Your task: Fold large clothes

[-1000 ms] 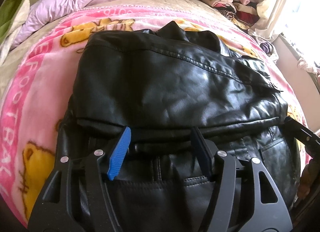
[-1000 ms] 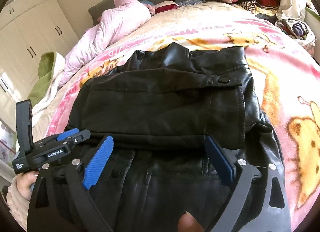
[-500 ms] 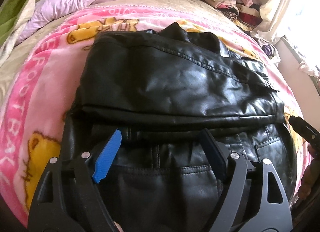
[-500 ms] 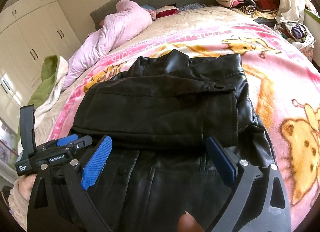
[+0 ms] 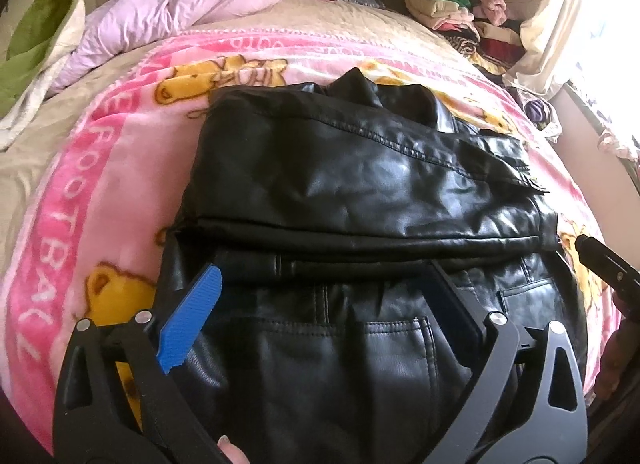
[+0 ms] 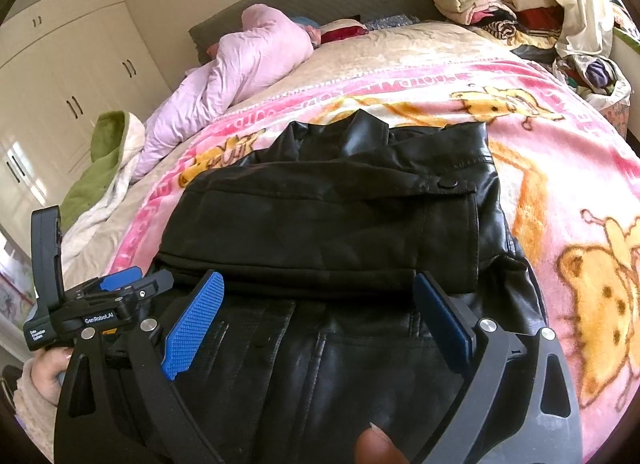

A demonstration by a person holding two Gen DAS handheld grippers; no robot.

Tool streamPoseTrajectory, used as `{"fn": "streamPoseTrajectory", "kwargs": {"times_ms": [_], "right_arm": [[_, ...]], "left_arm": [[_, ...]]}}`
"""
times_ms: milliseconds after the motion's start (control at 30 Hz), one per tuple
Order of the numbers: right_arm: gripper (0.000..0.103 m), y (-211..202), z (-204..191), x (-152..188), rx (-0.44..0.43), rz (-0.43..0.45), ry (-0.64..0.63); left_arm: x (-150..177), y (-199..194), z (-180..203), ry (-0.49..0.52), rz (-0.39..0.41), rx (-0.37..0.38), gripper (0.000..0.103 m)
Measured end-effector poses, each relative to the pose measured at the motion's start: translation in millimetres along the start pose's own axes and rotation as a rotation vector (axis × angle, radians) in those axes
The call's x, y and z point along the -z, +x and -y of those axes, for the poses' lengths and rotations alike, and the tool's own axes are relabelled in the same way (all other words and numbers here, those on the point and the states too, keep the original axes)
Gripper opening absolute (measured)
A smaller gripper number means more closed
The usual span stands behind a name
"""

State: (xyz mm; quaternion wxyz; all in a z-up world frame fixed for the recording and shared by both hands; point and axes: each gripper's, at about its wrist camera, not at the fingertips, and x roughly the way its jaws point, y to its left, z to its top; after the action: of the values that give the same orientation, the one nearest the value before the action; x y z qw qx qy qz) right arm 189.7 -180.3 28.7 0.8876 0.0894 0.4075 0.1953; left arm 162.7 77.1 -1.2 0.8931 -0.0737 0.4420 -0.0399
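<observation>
I see a bed covered by a pink cartoon-bear blanket [image 5: 80, 191] over a cream quilt [image 6: 400, 51]; a lilac duvet [image 5: 192, 3] is bunched at the far left, a green-and-white throw [image 5: 28, 47] lies at the left edge, and stacked folded clothes [image 6: 480, 3] sit at the far right by the pale curtain [image 5: 560, 23]; cream wardrobe doors [image 6: 72, 63] line the left wall. The black leather jacket [image 5: 360, 183] lies mid-blanket, its far part folded into a flat block over the near part. My left gripper [image 5: 320, 304] tilts down over the jacket's near half, jaws opening wide, blue pads clear of the leather, nothing between them; my right gripper [image 6: 320, 312] hangs likewise, spread wide and empty; the left hand [image 6: 48, 372] shows at the near left edge.
</observation>
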Motion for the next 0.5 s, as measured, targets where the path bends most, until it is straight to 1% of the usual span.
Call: {"fn": "streamPoseTrajectory", "kwargs": {"times_ms": [500], "right_arm": [[0.097,-20,-11,3,0.007,0.024,-0.025]], "left_arm": [[9,-21,6,0.024,0.022,0.007,0.093]]}}
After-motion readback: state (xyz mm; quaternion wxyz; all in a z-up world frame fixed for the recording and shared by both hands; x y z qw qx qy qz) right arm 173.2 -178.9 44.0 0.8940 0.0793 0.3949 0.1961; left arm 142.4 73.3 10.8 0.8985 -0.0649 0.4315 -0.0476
